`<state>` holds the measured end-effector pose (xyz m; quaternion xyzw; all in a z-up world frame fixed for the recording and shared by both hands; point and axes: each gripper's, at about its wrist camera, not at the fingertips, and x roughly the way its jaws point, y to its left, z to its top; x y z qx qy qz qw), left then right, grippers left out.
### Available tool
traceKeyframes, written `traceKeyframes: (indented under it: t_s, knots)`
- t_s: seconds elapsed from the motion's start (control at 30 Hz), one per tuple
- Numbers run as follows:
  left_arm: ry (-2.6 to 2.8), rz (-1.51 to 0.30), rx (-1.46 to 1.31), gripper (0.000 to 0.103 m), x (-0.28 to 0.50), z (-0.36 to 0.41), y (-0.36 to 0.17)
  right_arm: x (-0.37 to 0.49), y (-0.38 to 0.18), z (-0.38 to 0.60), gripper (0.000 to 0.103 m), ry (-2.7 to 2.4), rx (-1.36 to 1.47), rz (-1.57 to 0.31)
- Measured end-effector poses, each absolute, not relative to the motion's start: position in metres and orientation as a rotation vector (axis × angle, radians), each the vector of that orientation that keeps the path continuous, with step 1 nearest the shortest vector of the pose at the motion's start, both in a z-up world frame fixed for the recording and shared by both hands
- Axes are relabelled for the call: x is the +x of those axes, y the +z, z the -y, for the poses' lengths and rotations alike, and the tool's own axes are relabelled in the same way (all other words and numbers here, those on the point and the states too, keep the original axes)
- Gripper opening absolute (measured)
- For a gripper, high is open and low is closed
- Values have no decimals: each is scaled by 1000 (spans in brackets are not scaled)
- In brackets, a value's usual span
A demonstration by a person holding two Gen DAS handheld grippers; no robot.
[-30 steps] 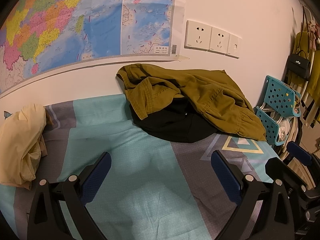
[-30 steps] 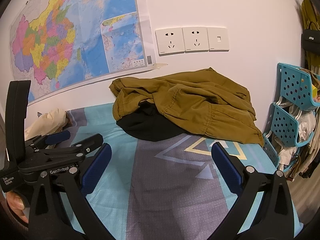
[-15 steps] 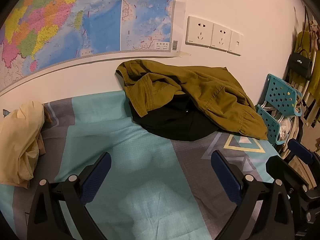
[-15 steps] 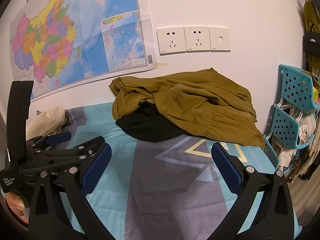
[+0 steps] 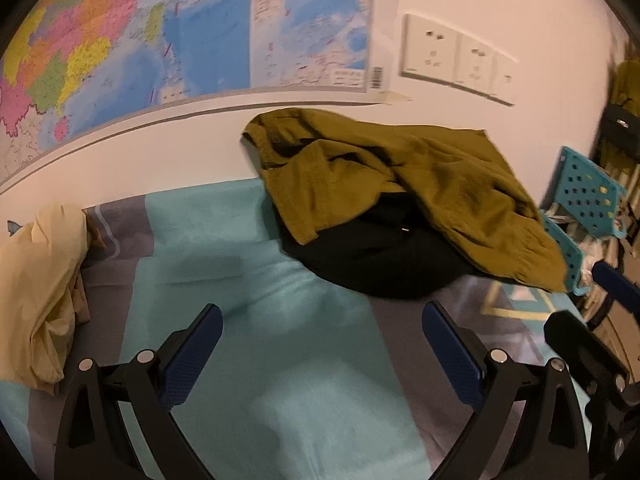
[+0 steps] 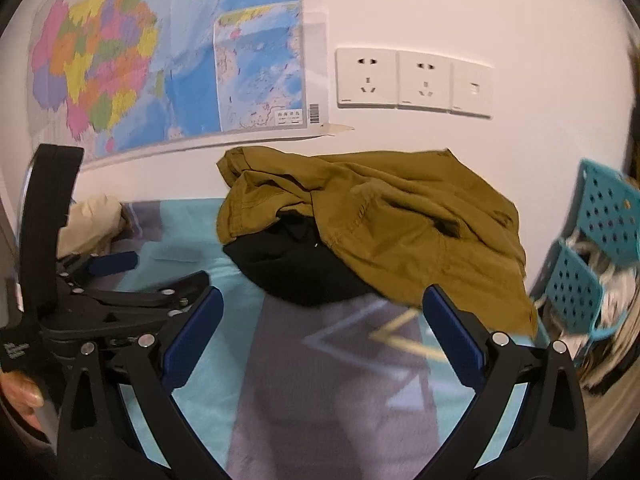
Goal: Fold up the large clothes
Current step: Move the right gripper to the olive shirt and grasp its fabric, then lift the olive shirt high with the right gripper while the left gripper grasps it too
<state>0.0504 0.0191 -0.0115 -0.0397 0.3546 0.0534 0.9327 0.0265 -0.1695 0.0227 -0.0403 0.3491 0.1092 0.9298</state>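
An olive-brown garment (image 5: 416, 184) (image 6: 384, 224) lies crumpled against the wall at the back of the bed, draped over a black garment (image 5: 384, 256) (image 6: 296, 268). My left gripper (image 5: 320, 344) is open over the teal sheet, short of the pile, with nothing between its blue pads. My right gripper (image 6: 320, 324) is open too, hovering over the grey part of the sheet in front of the clothes. In the right wrist view the left gripper (image 6: 112, 280) shows at the left, held by a hand (image 6: 20, 396).
A cream-yellow garment (image 5: 40, 296) is bunched at the left of the bed. The bedsheet (image 5: 248, 272) is teal and grey. A map (image 5: 168, 36) and wall sockets (image 6: 412, 80) hang above. A blue perforated plastic rack (image 6: 592, 264) with clutter stands past the bed's right edge.
Both grippers have moved forward toward the clothes pile, which looks larger and closer now. Both stay open and hold nothing.
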Motion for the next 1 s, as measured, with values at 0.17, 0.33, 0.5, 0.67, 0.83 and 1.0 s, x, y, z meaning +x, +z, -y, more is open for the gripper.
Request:
traceKeyframes:
  t_s: [0.17,0.33,0.5,0.67,0.83,1.0]
  knots:
    - [183,-741,-119,96,71,-47,-18,87,2,145,92,255,-237,-751]
    - [224,-762,-137,96,80,-68,-25,147,-37,125,64,247,-402,-844]
    - [220,-782,-127,96,87,-75,-31,166,-48,144,8,253,-479,-901]
    - [228,-792,-126,96,95,-79,-38,146,22,185,7,214,-374,-752]
    - [227,-823,-115,96,103,-78,-47,158,38,189,53,173,-400,-732]
    - [232,-824,-120,96,102,-84,-49,171,-12,140,69,237,-601,-799]
